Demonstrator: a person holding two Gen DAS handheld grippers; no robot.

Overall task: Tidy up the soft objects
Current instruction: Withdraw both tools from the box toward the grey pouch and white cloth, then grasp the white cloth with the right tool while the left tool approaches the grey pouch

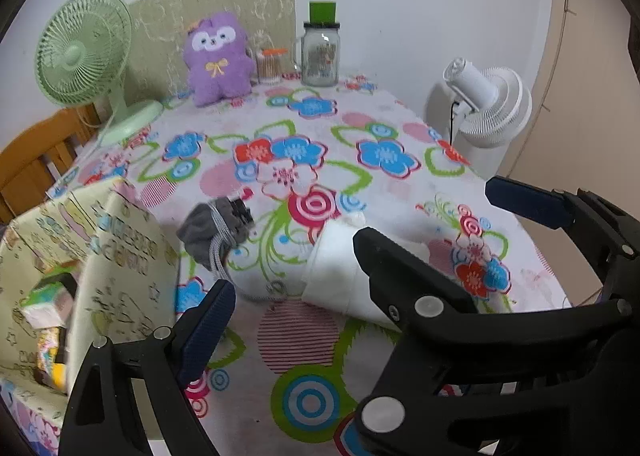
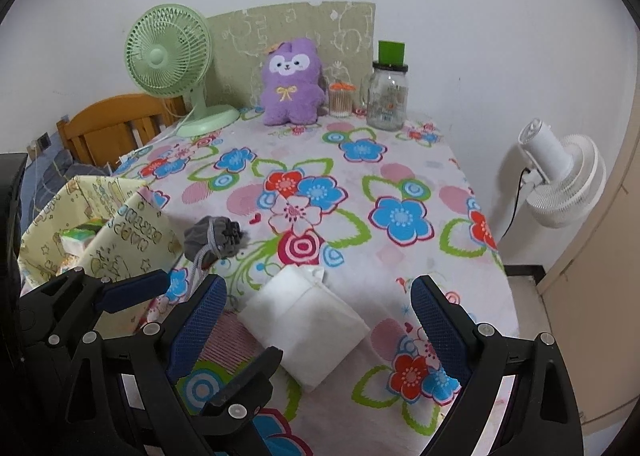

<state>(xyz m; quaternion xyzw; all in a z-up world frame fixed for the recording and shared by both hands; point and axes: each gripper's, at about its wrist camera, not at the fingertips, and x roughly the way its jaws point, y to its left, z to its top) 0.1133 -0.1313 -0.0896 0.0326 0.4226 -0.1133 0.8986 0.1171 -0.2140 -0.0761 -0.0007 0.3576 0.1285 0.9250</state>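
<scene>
A white soft pack (image 2: 306, 326) lies on the flowered tablecloth, between the open jaws of my right gripper (image 2: 320, 328); it also shows in the left wrist view (image 1: 340, 268). A grey drawstring pouch (image 1: 216, 232) lies left of it, next to a yellow-green fabric bin (image 1: 120, 256) that holds soft packs (image 1: 44, 300). The pouch (image 2: 214, 240) and the bin (image 2: 132, 240) also show in the right wrist view. A purple plush toy (image 2: 292, 82) sits at the table's back. My left gripper (image 1: 360, 244) is open and empty, over the near table.
A green desk fan (image 2: 170, 56), a glass jar with a green lid (image 2: 388, 96) and a small jar of swabs (image 2: 342, 98) stand at the back. A white fan (image 2: 560, 176) stands off the table's right edge. A wooden headboard (image 2: 108, 128) is at the left.
</scene>
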